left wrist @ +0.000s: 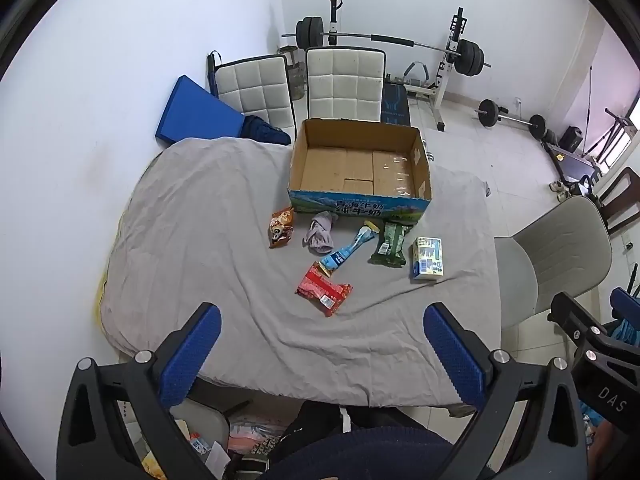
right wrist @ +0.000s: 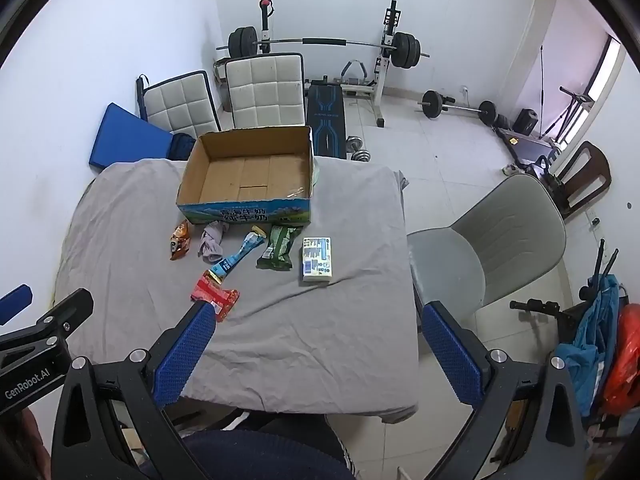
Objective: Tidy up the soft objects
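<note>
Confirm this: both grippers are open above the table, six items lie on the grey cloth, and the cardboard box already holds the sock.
Not quite. The cardboard box is empty; the sock lies on the grey cloth just in front of it, as the left wrist view shows. The rest holds.

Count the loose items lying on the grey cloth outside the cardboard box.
6, all before the box: orange packet, sock, blue sachet, red packet, green packet, tissue pack.

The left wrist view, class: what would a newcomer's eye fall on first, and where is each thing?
The open brown cardboard box with a blue printed front stands empty at the far side of the grey-clothed table. Just in front of it lies a loose row of soft things, the crinkled red snack packet nearest the camera. The left gripper hangs open over the near table edge.
</note>
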